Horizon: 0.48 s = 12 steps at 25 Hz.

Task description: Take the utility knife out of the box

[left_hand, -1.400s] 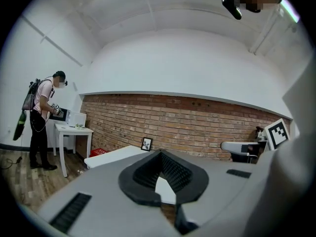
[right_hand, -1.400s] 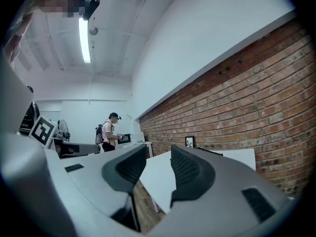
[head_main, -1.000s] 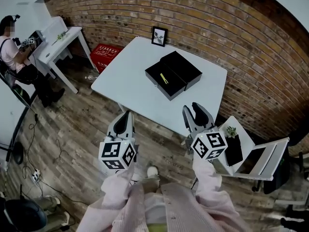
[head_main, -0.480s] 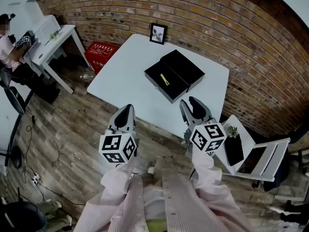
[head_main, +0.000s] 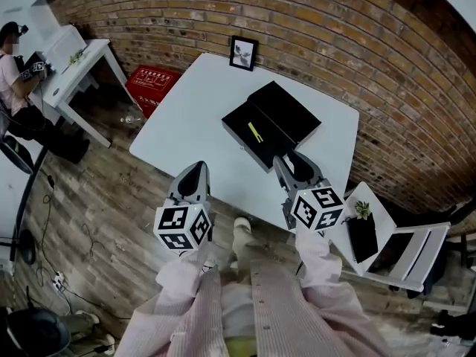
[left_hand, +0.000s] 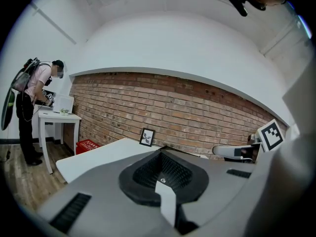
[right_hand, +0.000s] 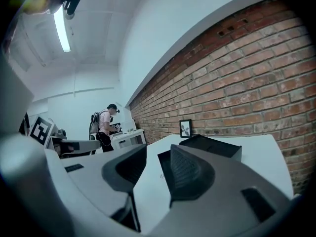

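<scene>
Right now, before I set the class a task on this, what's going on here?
A person stands at a white table with a hand-held gripper in each hand. An open black box lies on the table, with the yellow utility knife inside it. The right hand-held gripper is open and empty, and it is the one nearer the box. The left hand-held gripper is shut on nothing, near the table's front edge. Nothing touches the knife yet.

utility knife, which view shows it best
Head view: it looks down into the open box, where the yellow knife lies. The gripper views show only the box from the side, no knife.
</scene>
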Each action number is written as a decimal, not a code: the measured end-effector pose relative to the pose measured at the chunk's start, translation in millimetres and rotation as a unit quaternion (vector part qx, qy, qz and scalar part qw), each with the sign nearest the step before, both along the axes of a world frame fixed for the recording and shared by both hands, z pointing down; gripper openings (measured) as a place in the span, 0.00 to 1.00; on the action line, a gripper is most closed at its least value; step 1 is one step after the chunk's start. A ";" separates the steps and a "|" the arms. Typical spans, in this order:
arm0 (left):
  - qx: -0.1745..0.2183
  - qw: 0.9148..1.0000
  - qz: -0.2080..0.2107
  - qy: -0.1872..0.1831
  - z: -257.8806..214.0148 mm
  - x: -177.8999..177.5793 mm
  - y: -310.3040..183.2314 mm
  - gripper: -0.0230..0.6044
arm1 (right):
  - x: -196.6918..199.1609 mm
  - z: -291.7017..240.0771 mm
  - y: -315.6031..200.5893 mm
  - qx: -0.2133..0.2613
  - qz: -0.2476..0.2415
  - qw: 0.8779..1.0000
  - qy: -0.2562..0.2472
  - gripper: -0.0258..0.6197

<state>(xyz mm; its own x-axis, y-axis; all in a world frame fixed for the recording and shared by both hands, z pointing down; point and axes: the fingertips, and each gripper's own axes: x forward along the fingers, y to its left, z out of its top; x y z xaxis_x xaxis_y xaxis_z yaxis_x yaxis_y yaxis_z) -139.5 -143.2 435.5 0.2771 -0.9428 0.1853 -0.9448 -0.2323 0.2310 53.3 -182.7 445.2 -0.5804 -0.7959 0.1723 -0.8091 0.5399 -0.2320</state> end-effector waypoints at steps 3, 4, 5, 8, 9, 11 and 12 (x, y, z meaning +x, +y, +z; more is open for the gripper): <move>-0.011 1.000 0.000 0.003 6.2 -3.1 -22.8 0.03 | -7.4 8.1 -22.8 -0.013 -0.006 1.000 0.005 0.25; -0.017 1.000 0.000 0.005 9.3 -3.6 -30.0 0.03 | -9.7 11.2 -30.2 -0.019 -0.009 1.000 0.008 0.25; -0.022 1.000 0.000 0.007 12.9 -3.4 -36.7 0.03 | -11.5 14.7 -37.1 -0.025 -0.011 1.000 0.010 0.25; -0.038 0.999 0.006 0.010 23.5 -1.1 -55.9 0.02 | -17.2 26.9 -56.7 -0.049 -0.024 0.998 0.022 0.25; -0.044 0.999 0.008 0.012 26.7 -0.6 -62.0 0.03 | -19.7 31.0 -62.7 -0.057 -0.029 0.998 0.027 0.25; -0.053 0.998 0.008 0.016 32.5 -0.8 -74.6 0.02 | -25.0 38.5 -74.6 -0.070 -0.040 0.996 0.036 0.25; -0.057 0.998 0.007 0.017 35.2 -0.9 -81.0 0.03 | -27.5 41.8 -80.7 -0.076 -0.045 0.995 0.041 0.25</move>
<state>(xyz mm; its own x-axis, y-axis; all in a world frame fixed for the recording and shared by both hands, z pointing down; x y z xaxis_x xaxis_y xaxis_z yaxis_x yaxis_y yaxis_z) -140.4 -224.2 470.7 0.2989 -0.9116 0.2821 -0.9325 -0.2163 0.2891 25.9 -263.4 486.9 -0.6274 -0.7021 0.3366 -0.7785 0.5751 -0.2515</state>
